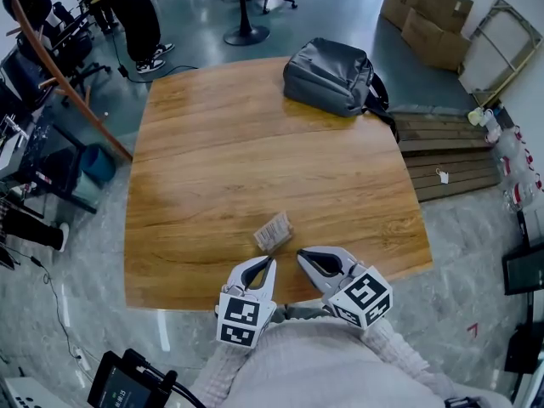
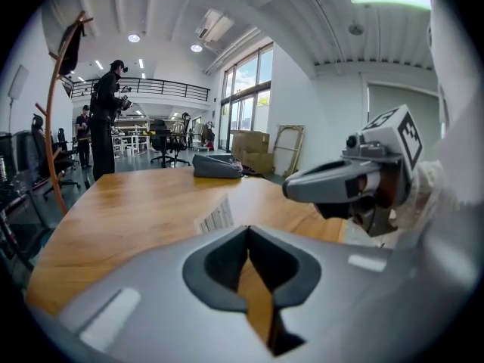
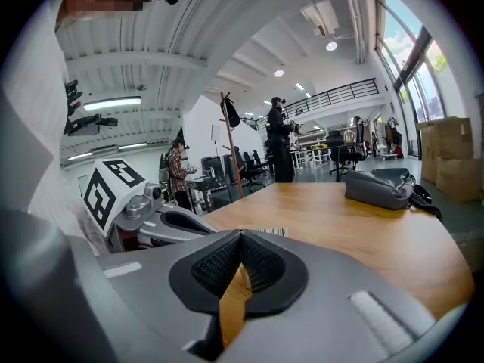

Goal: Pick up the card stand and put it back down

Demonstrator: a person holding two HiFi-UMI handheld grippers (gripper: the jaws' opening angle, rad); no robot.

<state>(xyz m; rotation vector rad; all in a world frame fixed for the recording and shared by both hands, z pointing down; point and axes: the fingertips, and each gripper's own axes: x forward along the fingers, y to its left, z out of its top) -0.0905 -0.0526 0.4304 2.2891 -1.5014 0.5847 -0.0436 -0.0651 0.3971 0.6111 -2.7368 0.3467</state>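
Observation:
The card stand (image 1: 273,230), a small clear holder with a printed card, lies on the wooden table (image 1: 221,151) near its front edge. My left gripper (image 1: 270,262) hovers just short of it, jaws shut and empty. My right gripper (image 1: 299,254) is beside it to the right, also shut with nothing in it. In the left gripper view the card stand (image 2: 218,216) shows just past the closed tips of the left gripper (image 2: 247,229), with the right gripper (image 2: 333,181) off to the right. In the right gripper view only the card stand's top edge (image 3: 274,232) peeks over the right gripper (image 3: 240,234).
A grey backpack (image 1: 331,76) rests at the table's far right corner. Wooden pallets (image 1: 446,151) and cardboard boxes (image 1: 425,7) stand on the floor to the right. A coat rack (image 1: 59,75), chairs and a standing person (image 1: 140,15) are at the far left.

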